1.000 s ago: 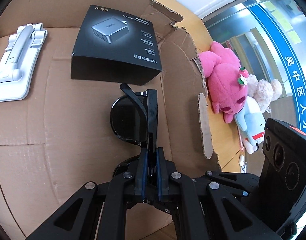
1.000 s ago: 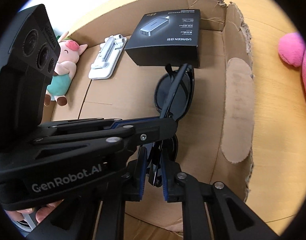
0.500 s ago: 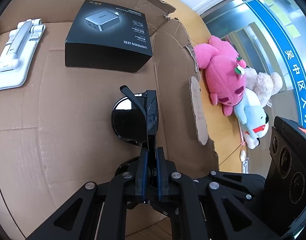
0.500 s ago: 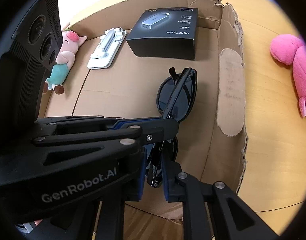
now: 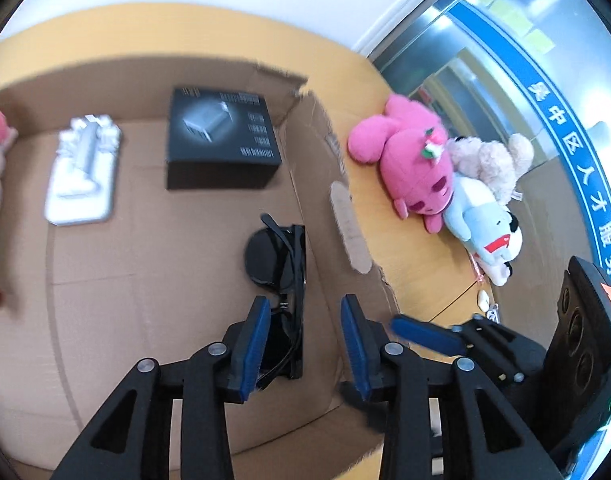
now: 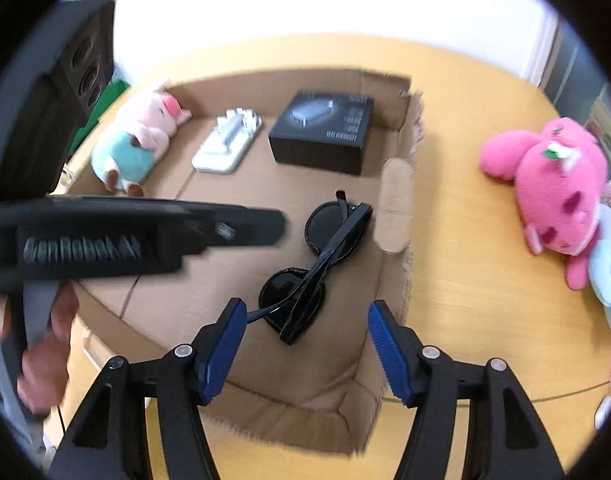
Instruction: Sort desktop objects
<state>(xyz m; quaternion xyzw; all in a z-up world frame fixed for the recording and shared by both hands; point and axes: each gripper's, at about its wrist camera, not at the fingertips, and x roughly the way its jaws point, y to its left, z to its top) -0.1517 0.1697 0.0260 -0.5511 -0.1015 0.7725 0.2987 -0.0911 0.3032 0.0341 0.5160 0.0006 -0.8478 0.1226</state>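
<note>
- Left wrist view: the left gripper (image 5: 305,322) hangs over the cardboard box (image 5: 105,272), its blue-padded fingers spread wide with nothing between them.
- The black sunglasses (image 5: 281,272) lie folded on the box floor near the right wall, one lens under the gap between the fingers; the left pad (image 5: 255,344) appears just beside the frame, though contact cannot be judged.
- Further back in the box sits a black carton (image 5: 221,140) printed with a charger picture, close to the back wall, and to its left a white phone stand (image 5: 83,176) lies flat.
- Outside the box, on the yellow wooden surface (image 5: 417,272), a pink plush toy (image 5: 409,164) lies against a beige bear (image 5: 489,160) and a white plush dog (image 5: 481,236).
- The right gripper's blue pad and black body enter this view from the lower right, beside the box corner.
- Right wrist view: the right gripper (image 6: 307,344) is also wide apart and holds nothing, poised above the near end of the sunglasses (image 6: 317,268).
- The sunglasses rest well apart from the carton (image 6: 323,132) and the phone stand (image 6: 227,146).
- A pig plush toy (image 6: 139,140) in a teal outfit lies at the box's left edge.
- The blurred left gripper body crosses the left of this view, with the person's fingers (image 6: 45,376) below it.
</note>
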